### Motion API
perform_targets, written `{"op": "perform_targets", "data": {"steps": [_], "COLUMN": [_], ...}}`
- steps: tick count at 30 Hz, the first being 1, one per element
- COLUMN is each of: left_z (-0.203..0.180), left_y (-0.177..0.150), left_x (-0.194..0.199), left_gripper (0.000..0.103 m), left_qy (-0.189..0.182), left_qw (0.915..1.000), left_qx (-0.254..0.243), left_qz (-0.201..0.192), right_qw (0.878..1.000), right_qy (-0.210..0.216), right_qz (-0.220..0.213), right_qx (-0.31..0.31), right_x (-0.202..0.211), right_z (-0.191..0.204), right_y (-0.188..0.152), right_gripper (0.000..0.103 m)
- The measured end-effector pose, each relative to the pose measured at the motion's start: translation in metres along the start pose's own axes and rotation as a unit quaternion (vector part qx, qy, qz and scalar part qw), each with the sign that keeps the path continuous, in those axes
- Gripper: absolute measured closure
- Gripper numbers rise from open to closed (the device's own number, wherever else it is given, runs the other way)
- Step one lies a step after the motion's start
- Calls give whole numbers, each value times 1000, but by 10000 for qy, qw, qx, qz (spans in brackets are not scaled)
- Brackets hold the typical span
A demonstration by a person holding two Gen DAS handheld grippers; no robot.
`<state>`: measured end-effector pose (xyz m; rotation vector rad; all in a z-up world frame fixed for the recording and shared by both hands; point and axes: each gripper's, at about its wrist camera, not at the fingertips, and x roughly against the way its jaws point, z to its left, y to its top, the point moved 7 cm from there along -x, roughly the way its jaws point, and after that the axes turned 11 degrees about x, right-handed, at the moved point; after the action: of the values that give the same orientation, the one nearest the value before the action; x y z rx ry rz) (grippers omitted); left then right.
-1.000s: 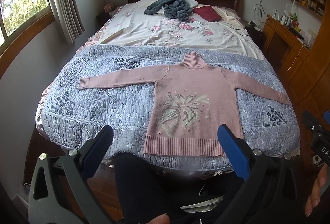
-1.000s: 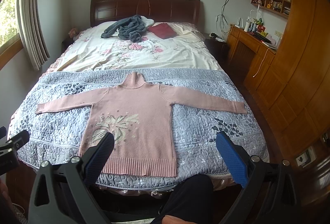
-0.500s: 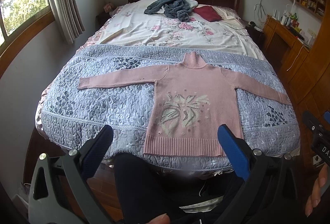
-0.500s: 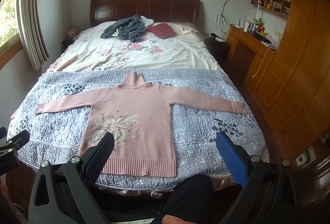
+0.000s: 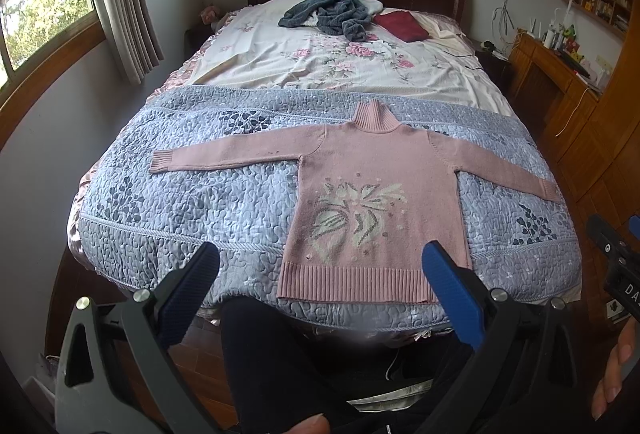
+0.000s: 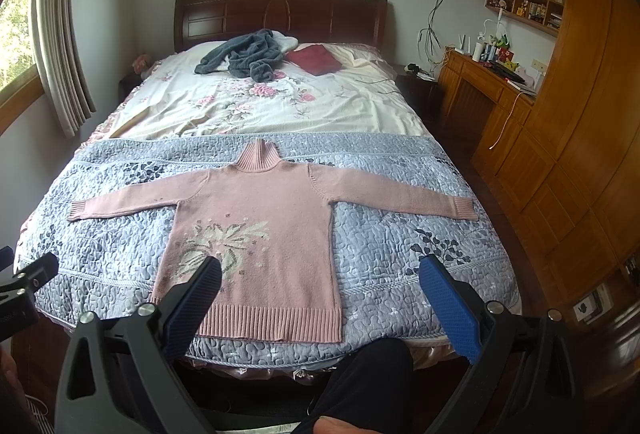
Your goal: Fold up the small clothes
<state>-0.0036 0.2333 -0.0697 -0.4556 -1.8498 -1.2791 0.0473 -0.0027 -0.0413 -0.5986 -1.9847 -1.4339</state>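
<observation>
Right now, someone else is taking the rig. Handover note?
Left gripper: open, empty, held back from the bed's foot.
Right gripper: open, empty, also short of the bed.
Pink sweater: flat, front up, on the grey-blue quilt, both sleeves spread out, hem nearest you, collar toward the headboard.
Done: sweater laid out. No fold made.
Left: fold the sleeves in, then the body.
Grey garment and dark red one lie by the pillows.

The left claw's finger (image 5: 452, 290) is covering the pink sweater's (image 5: 376, 210) hem corner, while shelf items (image 6: 524, 0) are appearing too small to identify.
</observation>
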Motion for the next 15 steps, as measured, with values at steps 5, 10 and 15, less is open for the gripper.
{"op": "perform_targets", "data": {"steps": [5,10,15], "left_z": [0,0,0], "left_y": [0,-1,0], "left_x": [0,-1,-1], "left_gripper": [3,3,3], "left_qy": [-1,2,3], "left_qw": [10000,10000,10000], "left_qx": [-6,-3,2], "left_qz": [5,11,11], "right_qw": [10000,10000,10000], "right_qy": [1,-2,-1], "right_qz": [6,11,12], "right_qx": [4,3,5], "right_x": [0,-1,-3], "right_z": [-2,-2,-1], "right_y": [1,0,-1], "right_gripper": [4,4,4]}}
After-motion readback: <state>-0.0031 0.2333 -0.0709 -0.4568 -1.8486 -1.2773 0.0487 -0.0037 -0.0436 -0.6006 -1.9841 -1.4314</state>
